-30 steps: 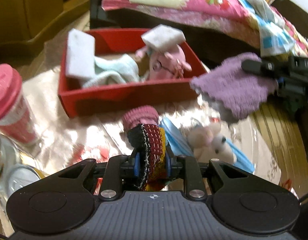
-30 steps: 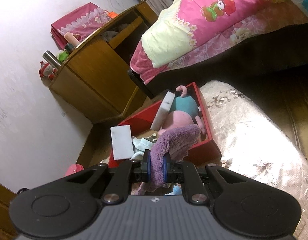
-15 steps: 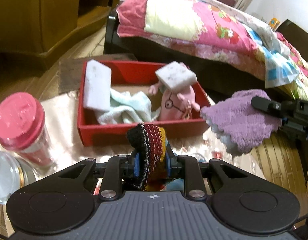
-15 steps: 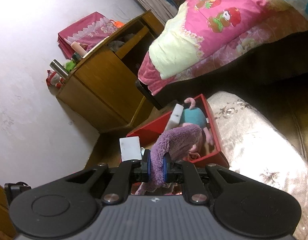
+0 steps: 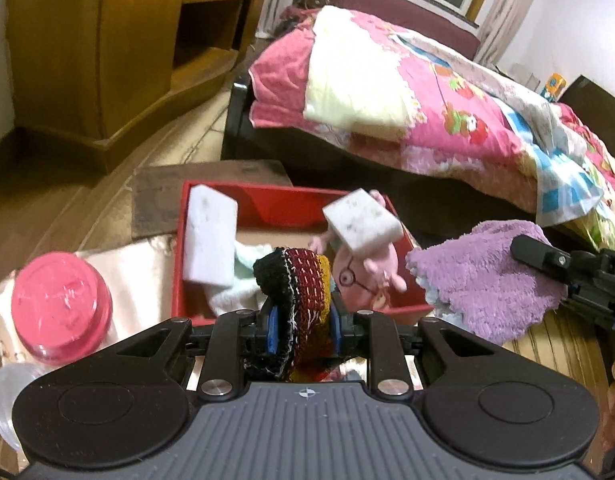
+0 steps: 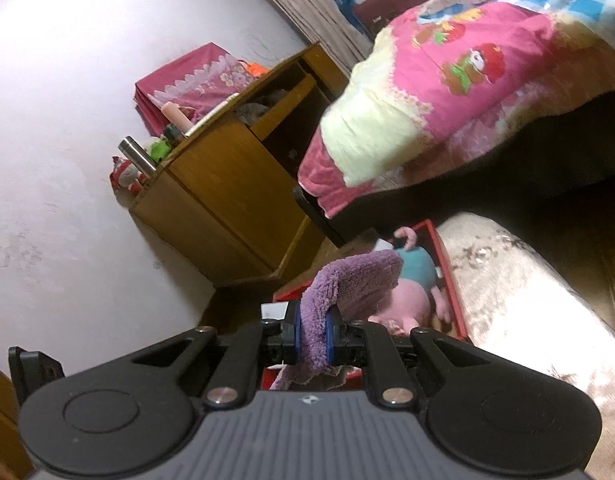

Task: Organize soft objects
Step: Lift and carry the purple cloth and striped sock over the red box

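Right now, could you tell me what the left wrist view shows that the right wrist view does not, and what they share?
Only the left wrist view shows the left tool shut on a multicoloured knitted piece, the pink-lidded jar and two white sponges.

Only the right wrist view shows the steel flask and the folded pink cloth on the wooden cabinet.

Both show the red box, the pink plush pig and the purple towel held in the right tool.
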Demonstrator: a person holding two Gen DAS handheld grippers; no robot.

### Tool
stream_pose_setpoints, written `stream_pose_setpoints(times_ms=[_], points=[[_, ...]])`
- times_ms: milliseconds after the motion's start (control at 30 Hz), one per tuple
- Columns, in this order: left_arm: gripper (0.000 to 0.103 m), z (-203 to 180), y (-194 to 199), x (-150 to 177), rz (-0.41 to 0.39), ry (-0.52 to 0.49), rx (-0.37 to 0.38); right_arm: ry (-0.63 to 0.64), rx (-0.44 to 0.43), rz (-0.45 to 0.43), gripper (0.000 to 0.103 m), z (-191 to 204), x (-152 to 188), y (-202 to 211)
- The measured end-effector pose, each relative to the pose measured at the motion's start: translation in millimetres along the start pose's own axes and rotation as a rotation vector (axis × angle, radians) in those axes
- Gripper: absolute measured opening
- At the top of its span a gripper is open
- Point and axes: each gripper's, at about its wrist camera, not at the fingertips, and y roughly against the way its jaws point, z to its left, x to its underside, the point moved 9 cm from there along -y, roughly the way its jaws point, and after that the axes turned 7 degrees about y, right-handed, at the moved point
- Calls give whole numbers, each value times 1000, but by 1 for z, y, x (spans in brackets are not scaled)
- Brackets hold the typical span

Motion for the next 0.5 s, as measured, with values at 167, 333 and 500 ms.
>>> stream_pose_setpoints(times_ms=[167, 333, 500], points=[[24, 5, 8, -20, -53, 15, -8, 16, -14, -27, 0, 9, -9, -3], [25, 8, 13, -38, -99, 33, -14, 19, -32, -57, 0, 18, -19, -5], [26, 4, 11, -47, -123, 17, -29, 40, -42, -76, 0, 27, -27, -12]])
